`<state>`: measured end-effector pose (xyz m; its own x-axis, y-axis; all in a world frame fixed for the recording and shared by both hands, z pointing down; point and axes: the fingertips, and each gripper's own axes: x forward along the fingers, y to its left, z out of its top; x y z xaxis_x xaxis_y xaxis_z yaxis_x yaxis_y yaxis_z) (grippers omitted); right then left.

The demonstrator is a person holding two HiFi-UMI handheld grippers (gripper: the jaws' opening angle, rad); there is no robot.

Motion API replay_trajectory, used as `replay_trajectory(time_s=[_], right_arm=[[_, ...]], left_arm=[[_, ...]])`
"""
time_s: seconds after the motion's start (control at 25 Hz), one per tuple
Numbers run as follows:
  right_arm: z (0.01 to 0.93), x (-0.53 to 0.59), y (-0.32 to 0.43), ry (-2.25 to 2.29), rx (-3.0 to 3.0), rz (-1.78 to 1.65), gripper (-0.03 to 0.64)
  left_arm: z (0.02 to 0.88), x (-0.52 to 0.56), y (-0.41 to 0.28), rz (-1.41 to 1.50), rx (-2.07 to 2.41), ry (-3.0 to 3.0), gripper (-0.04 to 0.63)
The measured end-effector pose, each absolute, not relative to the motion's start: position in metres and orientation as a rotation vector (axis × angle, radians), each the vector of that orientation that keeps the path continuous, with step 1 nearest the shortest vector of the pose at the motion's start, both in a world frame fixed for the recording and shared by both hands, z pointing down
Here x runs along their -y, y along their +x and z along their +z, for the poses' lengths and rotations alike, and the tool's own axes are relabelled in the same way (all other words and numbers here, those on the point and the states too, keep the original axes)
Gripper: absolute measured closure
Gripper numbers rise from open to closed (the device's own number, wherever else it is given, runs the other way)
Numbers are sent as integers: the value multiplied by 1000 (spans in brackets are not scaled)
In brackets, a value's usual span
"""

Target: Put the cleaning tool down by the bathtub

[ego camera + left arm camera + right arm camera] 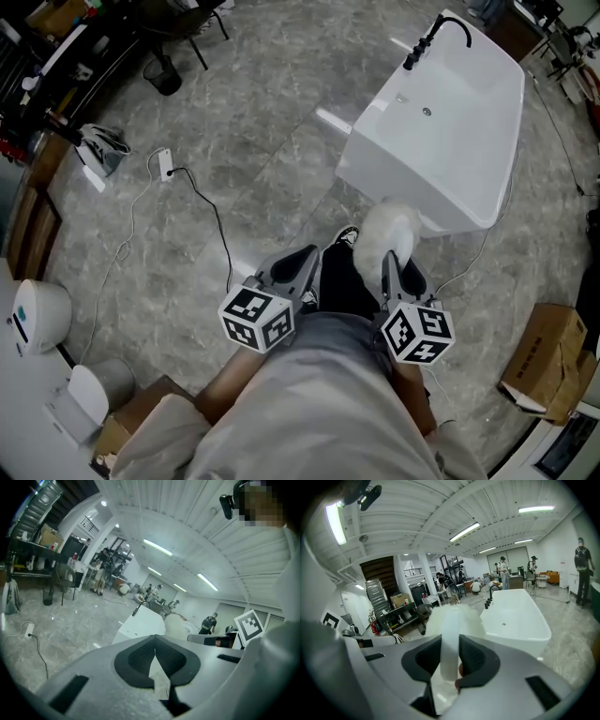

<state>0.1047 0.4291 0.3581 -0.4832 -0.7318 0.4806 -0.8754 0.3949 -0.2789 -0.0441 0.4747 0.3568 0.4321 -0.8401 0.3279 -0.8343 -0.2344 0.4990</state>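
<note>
Right gripper (450,660) clamps handle of fluffy white cleaning tool (452,620), likely for set-down by white bathtub (450,131); left gripper (155,654) jaws together, empty.

Cleaning tool (389,230) handle hidden behind right gripper (397,267), distant people (504,572) apparently blurred

Grey marbled floor (253,122): white bathtub (450,131), socket strip (166,164) with black cable (217,225), cardboard box (544,361).
</note>
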Motion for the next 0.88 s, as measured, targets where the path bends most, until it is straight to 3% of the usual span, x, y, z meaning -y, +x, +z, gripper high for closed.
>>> replay_trajectory(time_s=[0.88], right_arm=[[395,-219,109,1410,2311,898,528]], left_arm=[[353,-254,-37,74,1423,2069,591]])
